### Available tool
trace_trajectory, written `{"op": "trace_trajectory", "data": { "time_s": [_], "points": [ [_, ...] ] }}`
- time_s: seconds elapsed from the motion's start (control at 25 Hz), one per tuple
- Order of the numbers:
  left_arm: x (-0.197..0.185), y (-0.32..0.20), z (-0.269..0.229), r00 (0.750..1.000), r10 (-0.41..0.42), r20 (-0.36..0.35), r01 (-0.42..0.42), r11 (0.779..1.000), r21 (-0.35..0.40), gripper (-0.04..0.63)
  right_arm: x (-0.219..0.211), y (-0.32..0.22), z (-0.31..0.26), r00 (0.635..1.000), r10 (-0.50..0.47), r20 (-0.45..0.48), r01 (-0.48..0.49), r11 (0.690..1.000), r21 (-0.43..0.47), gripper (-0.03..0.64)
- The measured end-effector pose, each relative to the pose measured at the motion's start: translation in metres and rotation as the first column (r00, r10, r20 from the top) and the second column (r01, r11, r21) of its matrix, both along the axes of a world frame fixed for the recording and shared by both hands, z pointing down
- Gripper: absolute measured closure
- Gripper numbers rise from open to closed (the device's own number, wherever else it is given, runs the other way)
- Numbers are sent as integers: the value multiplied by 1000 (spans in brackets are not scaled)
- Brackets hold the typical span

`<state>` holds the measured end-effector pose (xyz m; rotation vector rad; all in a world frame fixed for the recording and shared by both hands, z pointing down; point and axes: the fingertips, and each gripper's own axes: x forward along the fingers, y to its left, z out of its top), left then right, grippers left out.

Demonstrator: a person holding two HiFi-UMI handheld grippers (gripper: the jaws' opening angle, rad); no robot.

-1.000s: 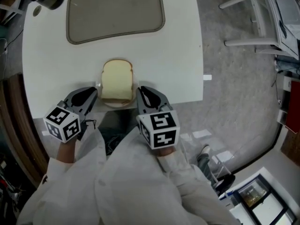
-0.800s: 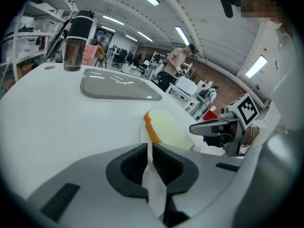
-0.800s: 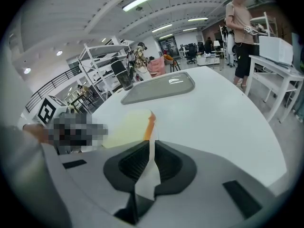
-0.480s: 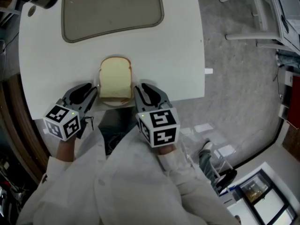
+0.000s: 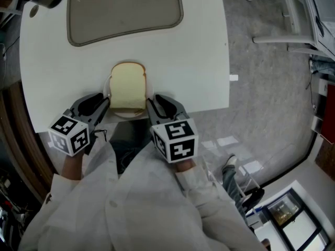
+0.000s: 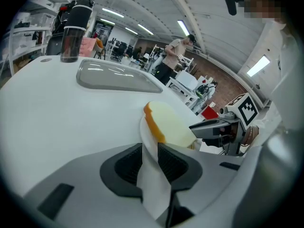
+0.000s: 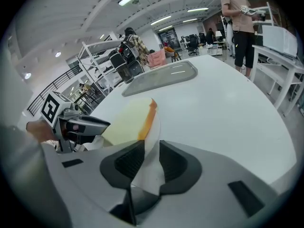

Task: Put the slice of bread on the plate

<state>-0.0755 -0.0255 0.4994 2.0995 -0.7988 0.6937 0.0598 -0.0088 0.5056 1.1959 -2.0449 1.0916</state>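
Two tongs pinch the plate (image 5: 127, 116) at lower centre, left tongs (image 5: 106, 103) on its left rim, right tongs (image 5: 149, 102) opposite. Bread (image 5: 128, 87) lies on it.

the table (image 5: 199, 61) is seen as smooth matt white, the tray (image 5: 125, 12) as glossy grey plastic, the plate (image 6: 152, 175) as thin smooth white, the bread (image 5: 128, 88) as soft and matt.
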Motion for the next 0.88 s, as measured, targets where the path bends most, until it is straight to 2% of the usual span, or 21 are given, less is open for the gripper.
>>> {"op": "trace_trajectory", "data": {
  "time_s": [0.44,0.68,0.88],
  "points": [
    [2,1,1,1000,25,7,-25,1000,-19,511,-1,1,3,997,30,76,-28,999,-29,532],
    [2,2,1,1000,25,12,-24,1000,-12,511,-2,2,4,996,29,79,-27,999,-24,532],
    [3,2,3,999,35,-1,-35,999,-38,511,-3,2,5,992,27,122,-23,999,-37,538]
  ]
}}
